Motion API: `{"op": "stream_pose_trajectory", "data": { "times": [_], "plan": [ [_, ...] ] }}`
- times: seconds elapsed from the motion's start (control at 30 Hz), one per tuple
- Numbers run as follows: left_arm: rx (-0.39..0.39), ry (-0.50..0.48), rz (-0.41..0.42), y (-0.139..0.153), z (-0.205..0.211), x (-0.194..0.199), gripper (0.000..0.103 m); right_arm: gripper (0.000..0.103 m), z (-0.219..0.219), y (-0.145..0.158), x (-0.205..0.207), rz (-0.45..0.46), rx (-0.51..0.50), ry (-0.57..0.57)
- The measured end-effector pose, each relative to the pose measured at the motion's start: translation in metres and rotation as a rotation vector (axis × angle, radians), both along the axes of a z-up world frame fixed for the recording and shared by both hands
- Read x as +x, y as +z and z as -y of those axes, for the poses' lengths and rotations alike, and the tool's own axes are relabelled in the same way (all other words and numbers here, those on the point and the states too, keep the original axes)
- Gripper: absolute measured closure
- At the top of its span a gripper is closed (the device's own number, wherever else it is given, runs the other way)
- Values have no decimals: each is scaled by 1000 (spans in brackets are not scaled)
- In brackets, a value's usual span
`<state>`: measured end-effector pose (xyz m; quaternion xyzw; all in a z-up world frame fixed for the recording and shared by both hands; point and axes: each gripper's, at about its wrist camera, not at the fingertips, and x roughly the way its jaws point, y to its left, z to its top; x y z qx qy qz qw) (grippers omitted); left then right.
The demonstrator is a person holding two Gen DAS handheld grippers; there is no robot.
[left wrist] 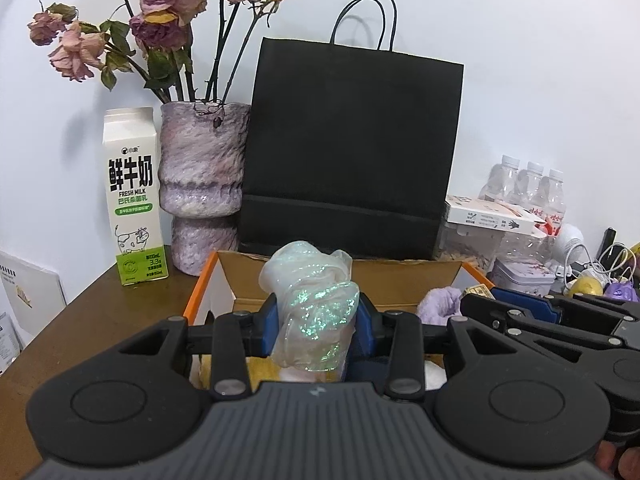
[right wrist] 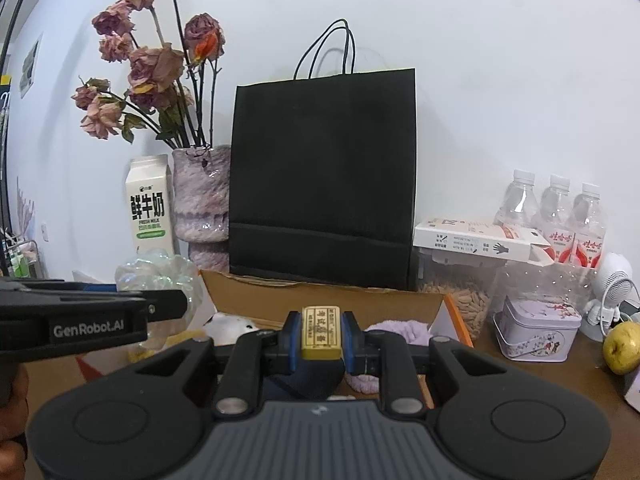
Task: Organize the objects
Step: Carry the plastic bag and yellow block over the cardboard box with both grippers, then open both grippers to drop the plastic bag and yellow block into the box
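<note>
My left gripper [left wrist: 316,322] pinches a crumpled wad of iridescent, glittery clear plastic film [left wrist: 316,308] between its blue pads, the jaws partly closed around it, above the open cardboard box with orange-edged flaps [left wrist: 360,276] that sits on the brown wooden table [left wrist: 100,320]. My right gripper [right wrist: 321,334] is clamped tight on a small gold-coloured rectangular bar with embossed lettering [right wrist: 321,332], held upright over the same box, right of the other gripper. Inside the box lie a lilac fluffy cloth [left wrist: 440,304] at the right side and yellow and white items I cannot make out. Along the table's back edge, against the white wall, stand a white-and-green fresh milk carton [left wrist: 134,196], a mottled purple vase of dried roses [left wrist: 202,184] and a black paper carrier bag with cord handles [left wrist: 352,148] directly behind the box. Toward the back right corner are three clear water bottles [right wrist: 556,216], a white flat carton [right wrist: 476,240] lying on a clear container of grain, a lilac tin [right wrist: 536,328] and a yellow-green pear [right wrist: 622,346].
</note>
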<state>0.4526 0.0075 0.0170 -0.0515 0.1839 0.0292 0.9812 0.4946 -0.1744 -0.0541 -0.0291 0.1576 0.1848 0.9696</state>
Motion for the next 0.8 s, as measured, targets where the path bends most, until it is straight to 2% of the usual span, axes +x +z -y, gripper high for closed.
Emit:
{"op": "stream_pose_trajectory", "data": {
  "times": [0.53, 0.73, 0.8],
  "plan": [
    [2, 7, 16, 3, 0, 41, 64, 84, -8, -1, 36, 4, -11, -35],
    [-13, 19, -4, -1, -7, 50, 64, 84, -7, -4, 42, -12, -16, -40],
    [-8, 18, -4, -3, -7, 50, 61, 83, -7, -7, 43, -22, -22, -35]
  ]
}}
